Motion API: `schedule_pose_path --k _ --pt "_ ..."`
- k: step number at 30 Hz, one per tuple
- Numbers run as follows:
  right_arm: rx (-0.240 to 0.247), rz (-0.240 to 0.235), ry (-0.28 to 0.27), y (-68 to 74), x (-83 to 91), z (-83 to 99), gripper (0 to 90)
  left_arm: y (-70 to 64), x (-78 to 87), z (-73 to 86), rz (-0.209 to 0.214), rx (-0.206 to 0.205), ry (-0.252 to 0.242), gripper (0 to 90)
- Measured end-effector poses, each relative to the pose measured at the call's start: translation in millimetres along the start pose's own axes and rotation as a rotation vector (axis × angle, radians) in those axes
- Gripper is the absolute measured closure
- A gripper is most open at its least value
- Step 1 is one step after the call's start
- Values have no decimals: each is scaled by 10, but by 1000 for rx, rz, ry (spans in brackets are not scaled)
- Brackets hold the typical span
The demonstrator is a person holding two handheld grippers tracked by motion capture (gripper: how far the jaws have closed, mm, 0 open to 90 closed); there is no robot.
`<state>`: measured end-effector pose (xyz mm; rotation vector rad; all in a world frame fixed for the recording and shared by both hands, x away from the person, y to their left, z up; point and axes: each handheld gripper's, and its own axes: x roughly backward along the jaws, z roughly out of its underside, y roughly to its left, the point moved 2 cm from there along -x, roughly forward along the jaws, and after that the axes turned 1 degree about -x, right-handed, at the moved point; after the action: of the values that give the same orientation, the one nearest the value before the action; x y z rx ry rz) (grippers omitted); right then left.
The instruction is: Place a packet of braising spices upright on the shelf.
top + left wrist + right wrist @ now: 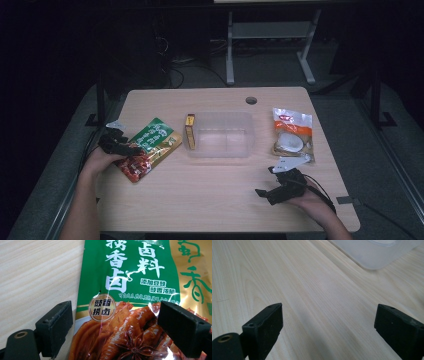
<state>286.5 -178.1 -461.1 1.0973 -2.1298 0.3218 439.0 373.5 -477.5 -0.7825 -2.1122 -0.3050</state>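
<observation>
Snack packet (150, 148) lies on pale wooden table (215, 200).

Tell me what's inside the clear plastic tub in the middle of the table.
The clear plastic tub looks empty; its translucent floor shows a faint divider line. The yellow box stands outside against its left wall, hiding part of that wall.

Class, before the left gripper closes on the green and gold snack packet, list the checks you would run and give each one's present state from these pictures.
1. Left gripper jaws open wide: ok.
2. Green and gold snack packet lies between those jaws: ok, its lower end sits in the gap.
3. Jaws touching the packet: cannot tell.
4. Clear plastic bin free to receive it: ok, nothing visible inside.
5. Small yellow box clear of the path: not ok, it stands against the bin's left wall.
6. Right gripper out of the way: ok, open over bare table.
</observation>
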Motion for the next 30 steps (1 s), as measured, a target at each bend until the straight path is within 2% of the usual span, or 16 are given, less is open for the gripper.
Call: schedule_pose_path --k 7,10,16,20,25,30 --pt "-3 -1 0 -5 -1 -3 80 -11 13 16 12 -12 -6 137" --pt "-4 -1 1 -6 -1 -2 80 -25 12 5 2 -21 4 152" --pt "-1 -1 2 -2 -5 -3 80 -81 22 -5 -1 -46 4 257" --pt "2 -1 1 3 -4 -5 81 -107 33 -14 3 -59 -5 423" --pt "2 -1 2 -1 -2 -3 81 -97 49 -12 -2 -39 -14 649" --pt "10 -42 7 7 13 -16 24 -100 54 -15 5 -39 -5 797"
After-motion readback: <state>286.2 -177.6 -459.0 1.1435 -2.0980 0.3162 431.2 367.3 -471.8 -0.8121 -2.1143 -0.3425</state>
